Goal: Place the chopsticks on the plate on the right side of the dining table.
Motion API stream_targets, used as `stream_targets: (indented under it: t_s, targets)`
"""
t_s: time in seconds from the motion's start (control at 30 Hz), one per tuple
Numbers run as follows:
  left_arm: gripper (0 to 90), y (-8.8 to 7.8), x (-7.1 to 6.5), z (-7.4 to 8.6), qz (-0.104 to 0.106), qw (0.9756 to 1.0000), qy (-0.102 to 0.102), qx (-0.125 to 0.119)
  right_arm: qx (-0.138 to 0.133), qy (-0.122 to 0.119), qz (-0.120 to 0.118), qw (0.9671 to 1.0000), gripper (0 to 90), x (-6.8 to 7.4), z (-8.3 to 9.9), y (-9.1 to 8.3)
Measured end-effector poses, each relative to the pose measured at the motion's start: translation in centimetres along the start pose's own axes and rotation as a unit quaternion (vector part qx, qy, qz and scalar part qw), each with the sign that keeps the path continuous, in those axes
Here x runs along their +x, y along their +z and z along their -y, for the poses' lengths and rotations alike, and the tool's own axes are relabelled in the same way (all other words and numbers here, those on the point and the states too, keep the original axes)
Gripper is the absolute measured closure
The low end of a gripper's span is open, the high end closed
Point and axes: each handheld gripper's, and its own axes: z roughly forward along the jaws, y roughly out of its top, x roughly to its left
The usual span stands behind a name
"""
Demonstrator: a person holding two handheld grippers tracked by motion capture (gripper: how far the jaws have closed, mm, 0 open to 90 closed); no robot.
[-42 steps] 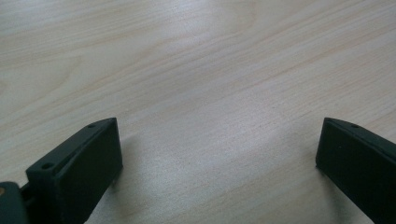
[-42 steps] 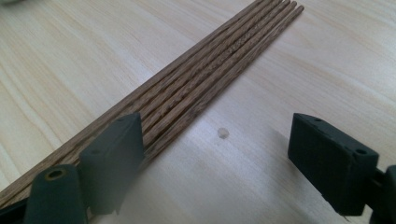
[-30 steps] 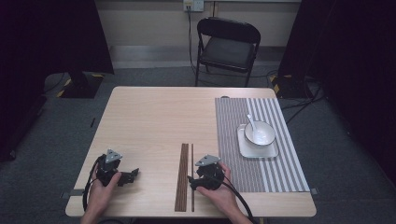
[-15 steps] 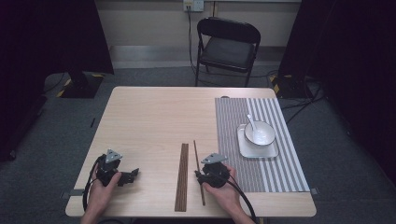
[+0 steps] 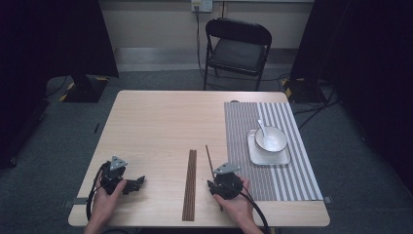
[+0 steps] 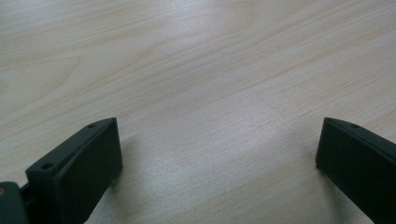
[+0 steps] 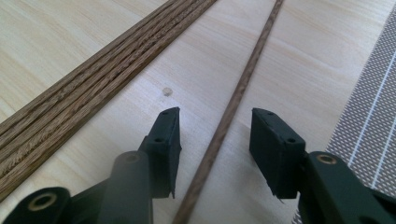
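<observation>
A bundle of several dark wooden chopsticks [image 5: 190,185] [image 7: 93,93] lies near the table's front edge. One single chopstick [image 5: 208,156] [image 7: 247,79] lies slanted just right of it, flat on the wood. My right gripper [image 5: 216,181] [image 7: 215,140] straddles that stick low over the table. Its jaws have just been closing, with the stick between them and a gap on each side. My left gripper [image 5: 139,181] [image 6: 217,154] rests at the front left, jaws wide over bare tabletop.
A grey striped placemat [image 5: 243,126] [image 7: 373,116] covers the table's right side. On it a square white plate [image 5: 269,158] carries a white bowl [image 5: 272,141] with a spoon [image 5: 262,127]. A black folding chair [image 5: 238,44] stands behind the table.
One chopstick has come away from the bundle and now lies slanted to its right. My right hand shifted slightly right with it. The left hand has not moved.
</observation>
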Motion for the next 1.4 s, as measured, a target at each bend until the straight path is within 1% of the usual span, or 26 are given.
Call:
stream_targets:
  t_s: [0.03, 0.07, 0.1, 0.13, 0.17, 0.33, 0.57, 0.6, 0.63, 0.83, 0.93, 1.03, 1.07, 1.1, 1.13, 1.23, 1.4]
  targets:
    - [0.0, 0.0, 0.0, 0.0, 0.000, 1.0000, 0.000, 0.000, 0.000, 0.002, 0.001, 1.0000, 59.4, 0.0, 0.0, 0.0]
    - [0.0, 0.0, 0.0, 0.0, 0.000, 1.0000, 0.000, 0.000, -0.002, 0.001, 0.003, 1.0000, 65.1, -0.2, 0.0, 0.0]
    - [0.0, 0.0, 0.0, 0.0, 0.000, 1.0000, 0.000, 0.000, -0.002, 0.001, 0.003, 1.0000, 65.1, -0.2, 0.0, 0.0]
    - [0.0, 0.0, 0.0, 0.0, 0.000, 1.0000, 0.001, 0.000, -0.002, 0.007, 0.003, 1.0000, 67.9, -0.3, 0.0, 0.0]
    - [0.0, 0.0, 0.0, 0.0, 0.000, 1.0000, 0.001, 0.000, -0.002, 0.006, 0.005, 1.0000, 70.2, -0.5, -0.1, 0.0]
    - [0.0, 0.0, 0.0, 0.0, 0.000, 1.0000, 0.001, 0.000, 0.002, 0.015, 0.014, 0.9998, 74.1, -0.7, -0.4, 0.2]
    - [0.0, 0.0, 0.0, 0.0, 0.000, 1.0000, 0.000, 0.000, 0.001, 0.018, 0.017, 0.9997, 78.1, -1.0, -0.5, 0.3]
    - [0.0, 0.0, 0.0, 0.0, 0.000, 1.0000, 0.001, 0.000, 0.001, 0.021, 0.017, 0.9996, 80.3, -1.0, -0.6, 0.4]
    - [0.0, 0.0, 0.0, 0.0, 0.000, 1.0000, 0.001, 0.000, 0.000, 0.017, 0.019, 0.9997, 81.2, -1.2, -0.6, 0.4]
    - [0.0, 0.0, 0.0, 0.0, 0.000, 1.0000, 0.001, 0.000, 0.000, 0.028, 0.018, 0.9995, 82.3, -1.5, -0.8, 0.6]
    - [0.0, 0.0, 0.0, 0.0, 0.000, 1.0000, 0.001, 0.000, -0.002, 0.024, 0.020, 0.9995, 82.5, -1.7, -0.9, 0.8]
    - [0.0, 0.0, 0.0, 0.0, 0.000, 1.0000, 0.001, 0.000, -0.003, 0.032, 0.019, 0.9993, 82.4, -1.9, -1.0, 0.9]
    - [0.0, 0.0, 0.0, 0.0, 0.000, 1.0000, 0.000, 0.000, -0.004, 0.037, 0.019, 0.9991, 80.6, -2.0, -1.0, 0.9]
    - [0.0, 0.0, 0.0, 0.0, 0.000, 1.0000, 0.000, 0.000, -0.004, 0.037, 0.019, 0.9991, 80.6, -2.0, -1.0, 0.9]
    - [0.0, 0.0, 0.0, 0.0, 0.000, 1.0000, 0.001, 0.000, -0.004, 0.034, 0.022, 0.9992, 78.4, -1.7, -0.9, 0.9]
    - [0.0, 0.0, 0.0, 0.0, 0.000, 1.0000, 0.000, 0.000, -0.003, 0.028, 0.028, 0.9992, 78.1, -1.3, -0.6, 0.6]
    - [0.0, 0.0, 0.0, 0.0, 0.000, 1.0000, 0.001, 0.000, 0.001, 0.028, 0.027, 0.9993, 78.4, -1.4, -0.1, 0.0]
